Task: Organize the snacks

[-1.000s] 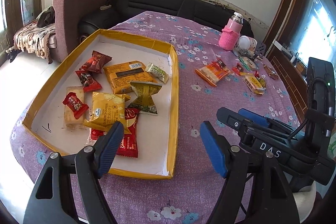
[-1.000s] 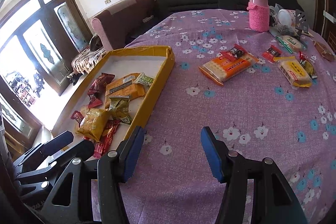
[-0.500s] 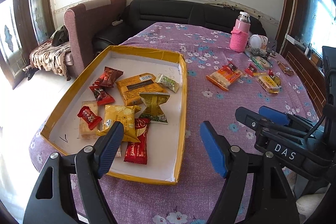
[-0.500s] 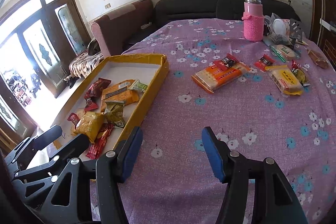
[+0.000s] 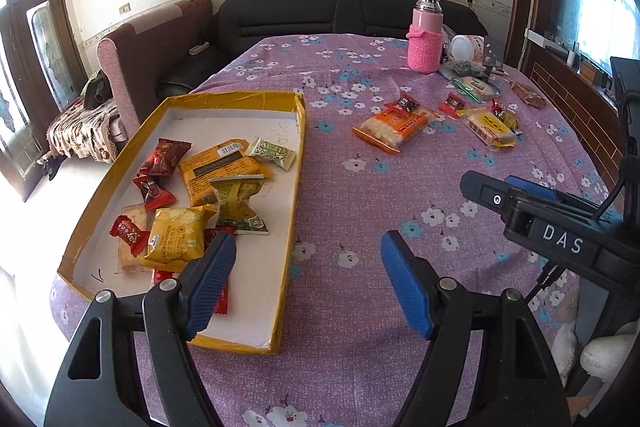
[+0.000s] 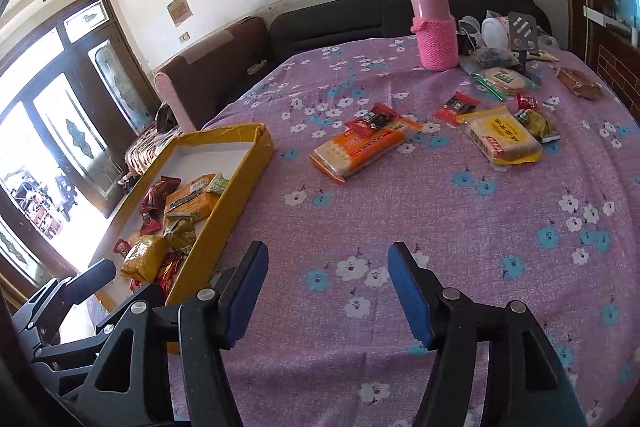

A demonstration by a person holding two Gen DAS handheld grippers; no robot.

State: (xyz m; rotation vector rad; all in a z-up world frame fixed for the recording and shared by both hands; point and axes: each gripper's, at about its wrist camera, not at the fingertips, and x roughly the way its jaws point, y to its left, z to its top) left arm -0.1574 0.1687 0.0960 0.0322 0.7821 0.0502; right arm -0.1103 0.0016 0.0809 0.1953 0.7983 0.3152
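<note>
We have lifted and tilted both views up over the last second, so the loose snacks at upper right now sit nearer frame centre. Our left gripper (image 5: 308, 279) and right gripper (image 6: 326, 293) are both spread and empty. The yellow-rimmed cardboard tray (image 5: 298, 163) at left already holds a pile of wrappers; the orange cracker packet (image 6: 360, 147) on the purple floral tablecloth (image 6: 400, 219) looks like our next pick.

The left gripper (image 5: 308, 283) and the right gripper (image 6: 326, 291) look alike: black plastic arms with triangular cut-outs, round silver screws at the joints, and ribbed blue pads (image 5: 212, 279) on the fingers. One gripper body carries white "DAS" lettering (image 5: 562, 238) and a thin black cable (image 5: 612, 195).
</note>
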